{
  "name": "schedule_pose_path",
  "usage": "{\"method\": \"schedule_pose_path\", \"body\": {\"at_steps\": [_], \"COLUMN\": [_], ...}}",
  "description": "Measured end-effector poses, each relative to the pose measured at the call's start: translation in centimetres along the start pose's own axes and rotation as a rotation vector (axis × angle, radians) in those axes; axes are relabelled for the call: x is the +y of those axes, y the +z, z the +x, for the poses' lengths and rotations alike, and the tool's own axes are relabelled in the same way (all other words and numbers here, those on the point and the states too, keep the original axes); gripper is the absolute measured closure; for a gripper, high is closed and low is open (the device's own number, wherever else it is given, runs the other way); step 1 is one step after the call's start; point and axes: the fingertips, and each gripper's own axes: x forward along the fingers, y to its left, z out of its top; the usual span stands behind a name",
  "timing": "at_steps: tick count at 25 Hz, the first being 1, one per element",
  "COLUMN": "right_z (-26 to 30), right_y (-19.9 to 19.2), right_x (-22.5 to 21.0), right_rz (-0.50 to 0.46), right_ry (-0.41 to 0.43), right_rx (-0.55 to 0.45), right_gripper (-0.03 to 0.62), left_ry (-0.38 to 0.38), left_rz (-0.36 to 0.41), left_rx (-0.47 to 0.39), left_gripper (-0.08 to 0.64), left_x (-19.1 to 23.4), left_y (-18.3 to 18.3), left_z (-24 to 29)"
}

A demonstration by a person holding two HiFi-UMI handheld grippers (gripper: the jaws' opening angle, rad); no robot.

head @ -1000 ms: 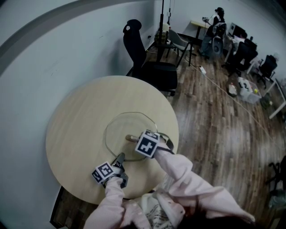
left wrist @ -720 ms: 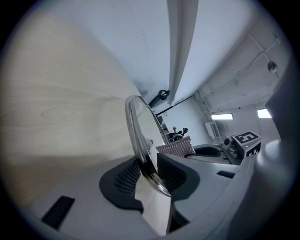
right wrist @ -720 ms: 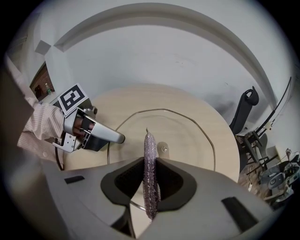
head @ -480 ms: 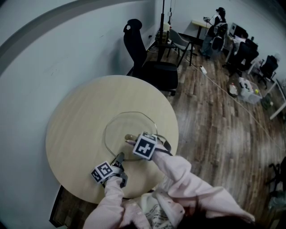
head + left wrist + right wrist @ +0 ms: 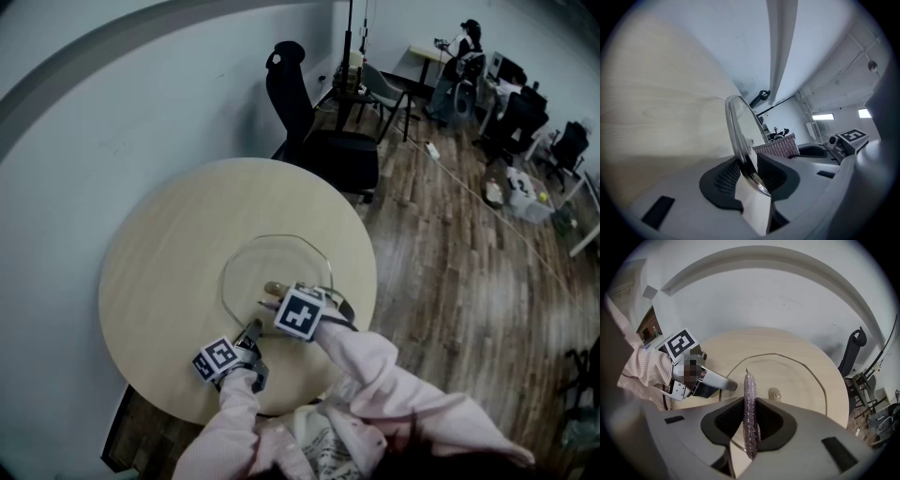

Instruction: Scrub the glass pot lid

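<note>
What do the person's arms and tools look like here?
The left tool and right tool are light grey shells with dark ribbed pads; each carries a cube of black-and-white square markers. Loose pale pink striped sleeves cover both arms.

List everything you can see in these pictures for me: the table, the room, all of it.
table: one, pale wood, round, middle of the head view.
glass pot lid: one, clear with a metal rim, on the table's near half.
scrub pad: one, silvery-purple, above the lid.
office chair: one, black, behind the table.
floor: dark wood planks, right of the table.
distant person: one, dark clothes, far back right.
left claw: one, grey, shut on the lid's near rim.
right claw: one, grey, shut on the scrub pad.
sleeves: two, pale pink, bottom of the head view.
</note>
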Motion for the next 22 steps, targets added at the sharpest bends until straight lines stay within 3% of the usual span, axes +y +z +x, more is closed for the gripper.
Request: {"method": "schedule_pose_path", "body": {"at_steps": [13,22], "right_z": [0.2,0.0], "right_y": [1.8,2.3], "right_x": [2.1,2.7], "right_rz": [0.074,0.068], "right_ry": [0.054,0.057], "right_rx": [-0.06,-0.075], "right_gripper": [0.518,0.518], "left_ry": [0.002,0.006], "left_rz": [-0.002,0.007], "left_rx": [-0.005,-0.006], "left_gripper": [0.434,0.434], "left_x": [0.1,-0.1], "left_y": [0.2,0.1], "left_z": [-0.1,-0.1]}}
